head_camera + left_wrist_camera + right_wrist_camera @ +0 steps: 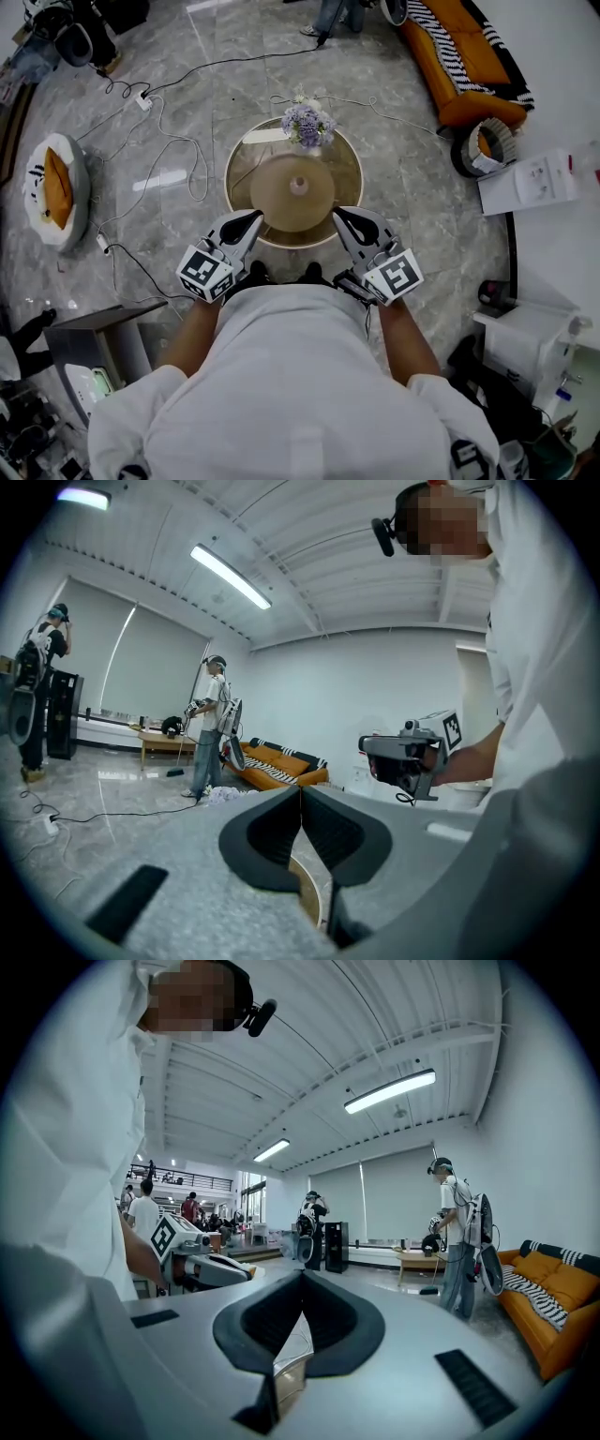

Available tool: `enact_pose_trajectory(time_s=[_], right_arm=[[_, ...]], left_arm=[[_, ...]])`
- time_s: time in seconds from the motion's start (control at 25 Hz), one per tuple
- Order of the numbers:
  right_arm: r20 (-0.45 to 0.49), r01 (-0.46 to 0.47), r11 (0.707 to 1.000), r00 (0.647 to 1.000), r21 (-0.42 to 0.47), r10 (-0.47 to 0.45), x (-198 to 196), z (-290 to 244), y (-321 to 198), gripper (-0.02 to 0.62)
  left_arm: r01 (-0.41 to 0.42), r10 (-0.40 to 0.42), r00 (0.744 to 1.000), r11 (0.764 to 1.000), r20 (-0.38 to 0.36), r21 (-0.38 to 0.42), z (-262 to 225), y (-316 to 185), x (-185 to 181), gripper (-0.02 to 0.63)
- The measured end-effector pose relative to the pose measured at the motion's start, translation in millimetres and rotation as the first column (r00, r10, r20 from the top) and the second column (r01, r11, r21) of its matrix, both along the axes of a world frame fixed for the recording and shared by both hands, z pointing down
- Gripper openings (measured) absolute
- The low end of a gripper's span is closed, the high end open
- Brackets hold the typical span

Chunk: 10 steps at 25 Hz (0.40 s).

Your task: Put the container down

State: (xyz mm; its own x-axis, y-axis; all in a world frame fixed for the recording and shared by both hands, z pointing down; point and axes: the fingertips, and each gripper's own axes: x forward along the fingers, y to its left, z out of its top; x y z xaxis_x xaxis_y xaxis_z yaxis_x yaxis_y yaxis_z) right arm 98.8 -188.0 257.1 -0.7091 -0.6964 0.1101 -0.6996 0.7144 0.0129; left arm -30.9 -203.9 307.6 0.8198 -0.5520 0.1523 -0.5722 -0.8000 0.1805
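A round brown container [298, 187] with a small knob in its middle sits on the round glass-topped table [242, 164]. My left gripper [255, 217] hovers at the table's near left edge, jaws closed tip to tip with nothing between them. My right gripper [339, 214] mirrors it at the near right edge, also shut and empty. In the left gripper view the left gripper [301, 799] shows its pads meeting, and the right gripper [412, 757] is held up beyond. The right gripper view shows the right gripper [301, 1283] shut, with the left gripper [202, 1265] across from it.
A bunch of pale purple flowers [308, 125] stands at the table's far edge. Cables [169, 141] trail over the marble floor at left, near a round cushion [56, 187]. An orange sofa [464, 56] lies at the far right. People [211, 724] stand in the room.
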Motion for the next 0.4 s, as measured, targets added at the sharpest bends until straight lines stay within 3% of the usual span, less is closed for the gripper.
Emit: enact_pose_trajectory(time_s=[0.4], right_arm=[[0.0, 0.029, 1.0, 1.0, 0.011, -0.029, -17, -4, -7, 0.012]], left_arm=[[0.008, -0.008, 1.0, 1.0, -0.009, 0.0, -2, 0, -13, 0.015]])
